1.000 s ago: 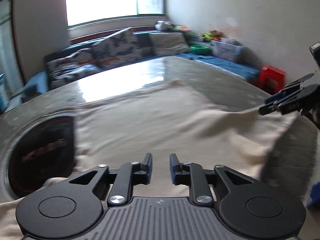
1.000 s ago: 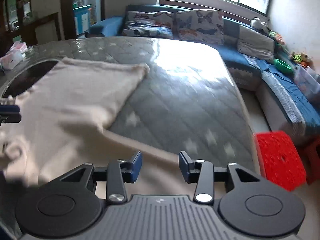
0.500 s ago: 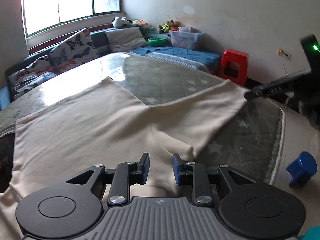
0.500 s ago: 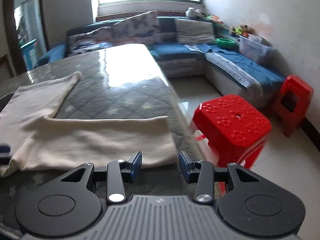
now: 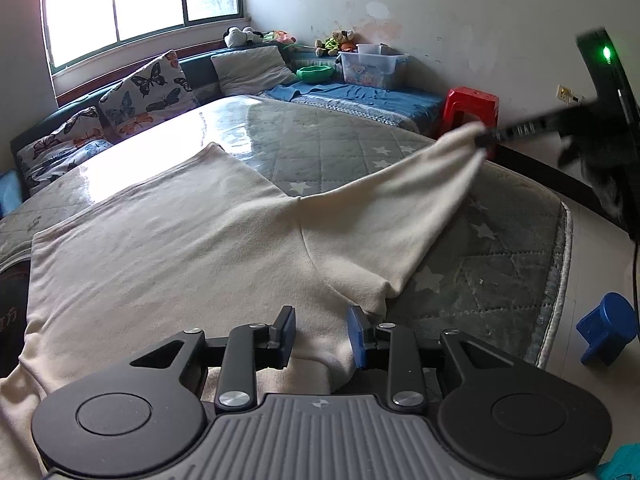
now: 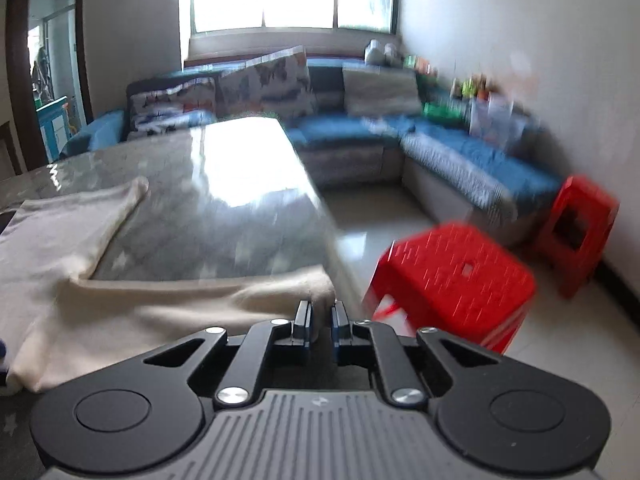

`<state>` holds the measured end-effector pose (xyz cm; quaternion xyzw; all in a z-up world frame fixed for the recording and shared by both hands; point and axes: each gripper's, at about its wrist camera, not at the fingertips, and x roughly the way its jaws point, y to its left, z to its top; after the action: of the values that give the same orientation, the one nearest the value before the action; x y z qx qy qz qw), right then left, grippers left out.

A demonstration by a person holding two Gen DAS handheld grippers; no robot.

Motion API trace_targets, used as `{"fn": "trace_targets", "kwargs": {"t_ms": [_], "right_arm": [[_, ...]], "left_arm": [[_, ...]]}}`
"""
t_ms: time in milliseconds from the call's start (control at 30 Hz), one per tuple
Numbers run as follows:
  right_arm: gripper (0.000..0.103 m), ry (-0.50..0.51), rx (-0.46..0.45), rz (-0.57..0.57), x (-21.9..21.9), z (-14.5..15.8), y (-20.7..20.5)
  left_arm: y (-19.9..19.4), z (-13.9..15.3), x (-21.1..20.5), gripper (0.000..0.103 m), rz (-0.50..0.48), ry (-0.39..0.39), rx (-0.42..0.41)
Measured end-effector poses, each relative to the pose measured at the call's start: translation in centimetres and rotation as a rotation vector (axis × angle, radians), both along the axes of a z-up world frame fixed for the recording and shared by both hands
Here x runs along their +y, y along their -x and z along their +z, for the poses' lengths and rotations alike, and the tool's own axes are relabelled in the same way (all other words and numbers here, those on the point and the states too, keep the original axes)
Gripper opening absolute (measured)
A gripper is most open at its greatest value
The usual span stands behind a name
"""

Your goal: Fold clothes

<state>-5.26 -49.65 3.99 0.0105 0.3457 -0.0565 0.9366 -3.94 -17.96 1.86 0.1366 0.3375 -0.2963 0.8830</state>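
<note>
the cream garment [image 5: 192, 248] lay spread on the quilted grey tabletop [image 5: 344, 152], filling the space ahead of the left tool [image 5: 322, 330] and running under it. the left tool's jaws stood apart with cloth bunched between and below them; whether the pads touched the cloth could not be told. from its right side a sleeve [image 5: 400, 208] stretched away up and to the right, lifted off the tabletop, its end pinched by the right tool [image 5: 482, 140], which showed there as a blurred dark bar with a green light behind it.

in the right wrist view the right tool [image 6: 321, 322] was clenched on the sleeve end [image 6: 320, 292], its two blue pads nearly together with cream cloth squeezed between. the sleeve [image 6: 192, 300] ran leftward from that tool along the tabletop's near edge toward the garment's body [image 6: 52, 240]. just right of the right tool, off the tabletop, stood a red stool [image 6: 456, 276], with a second red stool [image 6: 576, 232] further right near the wall. a blue sofa [image 6: 440, 148] lay beyond, blurred
</note>
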Motion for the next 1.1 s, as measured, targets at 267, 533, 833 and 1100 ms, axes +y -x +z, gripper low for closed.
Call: {"fn": "trace_targets", "kwargs": {"t_ms": [267,533,833,1100], "right_arm": [[0.012,0.061,0.025,-0.010,0.1,-1.0,-1.9],[0.029,0.070,-0.010,0.021,1.5,0.3,-1.4],[0.045,-0.014,0.006,0.324,9.7,1.2,-2.4],[0.045,-0.019,0.030,0.589,18.2,1.4,-2.3]], "left_arm": [[0.1,-0.1,0.3,0.041,0.001,0.006,0.000],[0.6,0.9,1.7,0.048,0.034,0.042,-0.003],[1.4,2.4,8.4,0.052,0.257,0.075,-0.042],[1.8,2.2,18.4,0.052,0.630,0.018,-0.068]]}}
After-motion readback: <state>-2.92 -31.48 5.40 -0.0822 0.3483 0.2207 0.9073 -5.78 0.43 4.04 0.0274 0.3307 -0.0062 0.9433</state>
